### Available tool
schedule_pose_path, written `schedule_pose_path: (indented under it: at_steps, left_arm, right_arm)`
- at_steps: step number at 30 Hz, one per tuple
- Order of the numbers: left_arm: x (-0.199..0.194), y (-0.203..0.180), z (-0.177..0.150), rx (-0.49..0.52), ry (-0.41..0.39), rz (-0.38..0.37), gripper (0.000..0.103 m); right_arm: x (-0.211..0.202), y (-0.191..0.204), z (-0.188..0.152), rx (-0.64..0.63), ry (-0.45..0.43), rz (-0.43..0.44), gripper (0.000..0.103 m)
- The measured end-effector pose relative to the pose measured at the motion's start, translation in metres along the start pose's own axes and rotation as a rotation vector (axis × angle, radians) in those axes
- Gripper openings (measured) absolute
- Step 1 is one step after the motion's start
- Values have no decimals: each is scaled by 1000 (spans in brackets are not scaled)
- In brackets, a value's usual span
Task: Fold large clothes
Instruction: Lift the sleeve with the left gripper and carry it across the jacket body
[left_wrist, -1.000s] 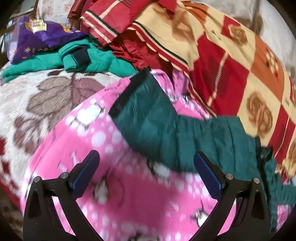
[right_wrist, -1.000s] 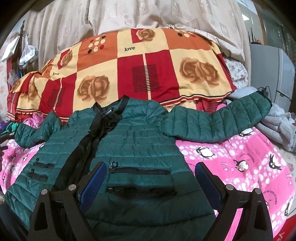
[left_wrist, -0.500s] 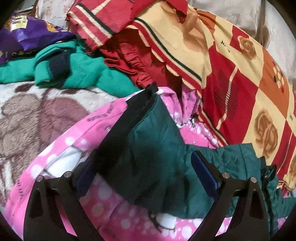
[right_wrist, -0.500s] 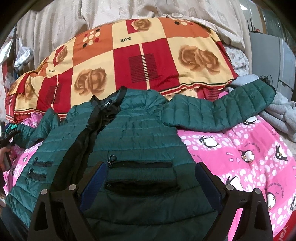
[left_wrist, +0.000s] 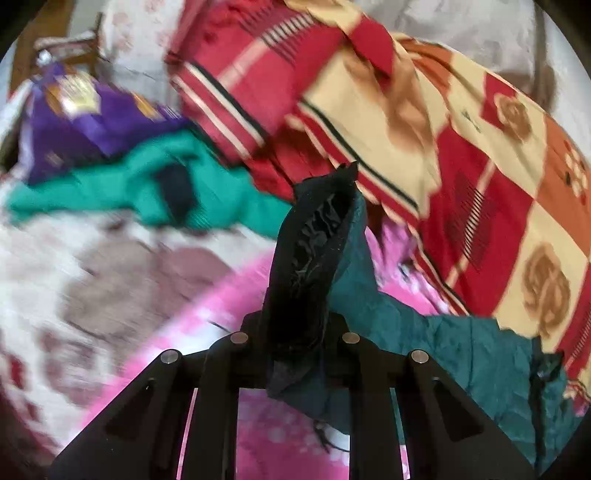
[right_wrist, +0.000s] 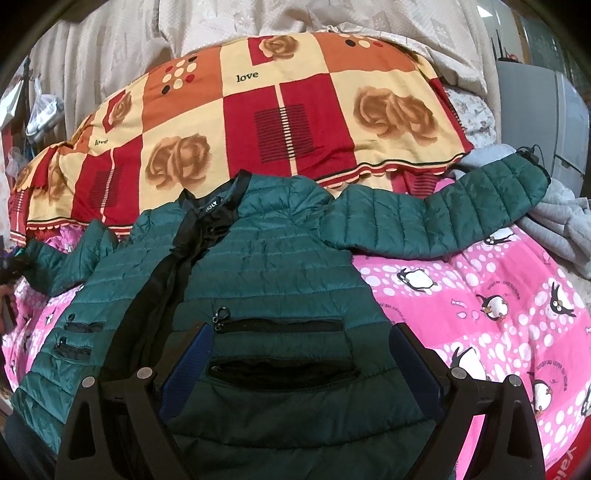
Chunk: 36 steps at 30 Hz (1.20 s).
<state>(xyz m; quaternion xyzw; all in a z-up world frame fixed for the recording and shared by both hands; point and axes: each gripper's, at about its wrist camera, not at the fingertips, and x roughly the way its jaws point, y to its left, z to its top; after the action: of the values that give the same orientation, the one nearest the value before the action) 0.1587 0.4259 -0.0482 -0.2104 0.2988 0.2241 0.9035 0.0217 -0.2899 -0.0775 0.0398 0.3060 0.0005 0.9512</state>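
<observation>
A dark green quilted jacket (right_wrist: 266, 280) lies front-up and spread on a pink penguin blanket (right_wrist: 480, 295). Its right sleeve (right_wrist: 436, 225) stretches out to the right. My left gripper (left_wrist: 295, 332) is shut on the black cuff (left_wrist: 314, 243) of the other sleeve (left_wrist: 443, 350) and holds it raised off the blanket. My right gripper (right_wrist: 299, 365) is open, its jaws wide apart over the jacket's lower front near the zip pockets, holding nothing.
A red, orange and cream rose-patterned cover (right_wrist: 258, 110) is heaped behind the jacket. Bright green (left_wrist: 147, 184) and purple (left_wrist: 92, 118) clothes lie at far left on a floral blanket (left_wrist: 110, 288). Grey clothing (right_wrist: 561, 221) lies at the right.
My left gripper moved forward onto the sleeve cuff, closed on it and lifted it. My right gripper stayed open over the jacket's lower front, shifting only slightly.
</observation>
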Motion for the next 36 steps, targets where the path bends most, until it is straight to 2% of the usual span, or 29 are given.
schedule_pose_path:
  at_steps: [1, 3, 6, 8, 12, 14, 16, 19, 25, 29, 32, 36]
  left_arm:
    - [-9, 1, 6, -2, -8, 6, 15]
    - [-23, -2, 13, -6, -1, -36, 15]
    - [-45, -29, 13, 52, 10, -124, 15]
    - [-53, -56, 6, 73, 31, -215, 15]
    - [-65, -139, -29, 131, 94, -386, 15]
    - [-69, -182, -48, 170, 123, -449, 15]
    - [-75, -232, -73, 214, 158, -520, 15]
    - [-82, -290, -104, 252, 195, -588, 15]
    - [-92, -381, -152, 327, 264, -699, 15]
    - [-98, -433, -171, 353, 305, -783, 15]
    - [-99, -470, -188, 372, 335, -840, 15]
    - [-89, -510, -215, 390, 375, -866, 15]
  right_arm:
    - [-1, -1, 0, 3, -3, 0, 95]
    - [-3, -2, 0, 9, -9, 1, 95]
    - [-5, -2, 0, 12, -16, 2, 95]
    - [-6, -2, 0, 11, -20, 3, 95]
    - [-9, -4, 0, 22, -26, -36, 95]
    - [-11, -5, 0, 36, -31, -109, 95]
    - [-14, -9, 0, 59, -30, -222, 95]
    - [-13, -23, 1, 102, -4, -269, 95]
    - [-4, -46, 3, 135, 64, -219, 95]
    - [-4, -45, 2, 98, 70, -196, 95]
    - [-2, -54, -1, 135, 76, -178, 95]
    - [-1, -61, -5, 177, 74, -152, 95]
